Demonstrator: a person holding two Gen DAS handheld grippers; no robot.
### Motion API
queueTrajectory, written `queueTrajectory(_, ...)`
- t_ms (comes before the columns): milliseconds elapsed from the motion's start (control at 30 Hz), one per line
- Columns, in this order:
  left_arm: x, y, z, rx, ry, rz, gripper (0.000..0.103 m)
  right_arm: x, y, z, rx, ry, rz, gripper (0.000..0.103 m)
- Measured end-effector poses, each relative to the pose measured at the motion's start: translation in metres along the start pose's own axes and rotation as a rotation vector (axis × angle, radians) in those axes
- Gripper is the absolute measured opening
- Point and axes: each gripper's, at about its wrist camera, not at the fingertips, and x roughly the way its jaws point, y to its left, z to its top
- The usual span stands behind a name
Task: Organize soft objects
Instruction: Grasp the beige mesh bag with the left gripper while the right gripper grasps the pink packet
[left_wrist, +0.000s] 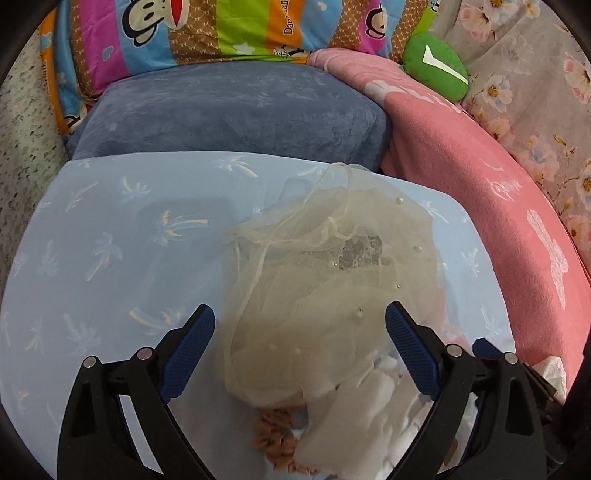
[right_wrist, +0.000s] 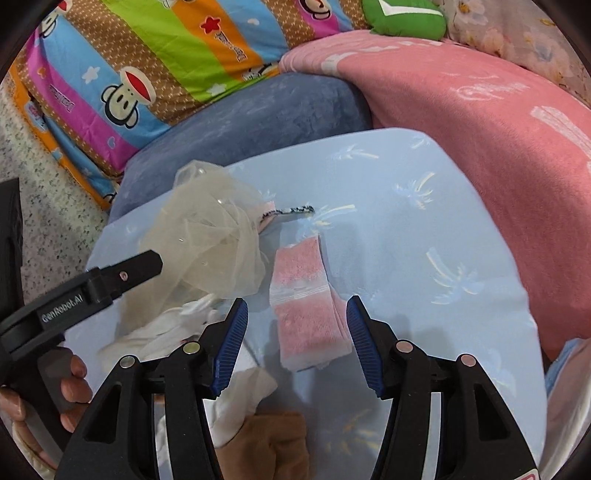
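Note:
A cream tulle veil (left_wrist: 325, 280) dotted with pearls lies crumpled on a light blue palm-print pillow (left_wrist: 110, 240). My left gripper (left_wrist: 300, 315) hovers over the veil, jaws wide open with nothing pressed between them. White cloth (left_wrist: 354, 417) and a brownish piece (left_wrist: 277, 439) lie under the veil's near edge. In the right wrist view a folded pink towel (right_wrist: 306, 306) rests on the same pillow (right_wrist: 424, 258). My right gripper (right_wrist: 297, 305) is open above it, one fingertip on each side. The veil (right_wrist: 207, 236) sits to the left there, with a finger (right_wrist: 144, 264) of the left gripper over it.
A dark blue velvet cushion (left_wrist: 236, 107) lies behind the pillow, a pink blanket (left_wrist: 461, 162) to the right, a striped cartoon quilt (left_wrist: 207, 29) at the back. A green plush (left_wrist: 436, 70) sits in the corner. A brown cloth (right_wrist: 273, 446) lies near the front. A hand (right_wrist: 74, 384) holds the left gripper.

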Motion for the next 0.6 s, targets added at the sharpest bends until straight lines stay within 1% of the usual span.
queueTrajectory(33,0.002,0.001,0.0,-0.007,0.002,-0.005,0.085,0.004,-0.001,-0.001,0.002,0.008,-0.003,0.055)
queueTrajectory(67,0.003,0.003,0.0,-0.014,0.003,-0.017,0.075,0.008,-0.002,-0.002,0.004,0.014,-0.004,0.055)
queueTrajectory(100,0.003,0.004,-0.002,-0.016,0.011,-0.041,0.069,0.01,-0.003,-0.003,0.005,0.014,-0.006,0.055)
queueTrajectory(167,0.005,0.005,-0.002,-0.019,0.018,-0.068,0.048,0.012,-0.003,-0.004,0.001,0.011,-0.01,0.055)
queueTrajectory(200,0.005,0.005,-0.003,-0.018,0.017,-0.077,0.041,0.013,-0.003,-0.004,-0.004,0.006,-0.013,0.055)
queueTrajectory(233,0.005,0.005,-0.005,-0.016,0.021,-0.088,0.029,0.013,-0.002,-0.005,-0.012,0.005,-0.019,0.055)
queueTrajectory(267,0.005,0.005,-0.006,-0.016,0.028,-0.091,0.021,0.013,0.0,-0.005,-0.024,0.005,-0.029,0.051)
queueTrajectory(300,0.005,0.006,-0.006,-0.017,0.032,-0.092,0.016,0.013,0.002,-0.006,-0.042,0.006,-0.041,0.043)
queueTrajectory(333,0.004,0.005,-0.007,-0.016,0.033,-0.093,0.01,0.013,0.004,-0.008,-0.053,0.008,-0.048,0.038)
queueTrajectory(367,0.001,0.005,-0.008,-0.013,0.03,-0.094,0.008,0.013,0.005,-0.008,-0.06,0.013,-0.048,0.032)
queueTrajectory(400,-0.003,0.004,-0.009,-0.01,0.023,-0.093,0.008,0.011,0.005,-0.01,-0.059,0.018,-0.039,0.028)
queueTrajectory(500,-0.016,0.0,-0.009,-0.004,0.0,-0.101,0.007,-0.001,0.007,-0.012,-0.053,0.01,-0.023,0.021)
queueTrajectory(600,-0.037,-0.007,-0.006,0.009,-0.038,-0.112,0.007,-0.022,0.01,-0.014,-0.054,-0.018,-0.004,0.02)
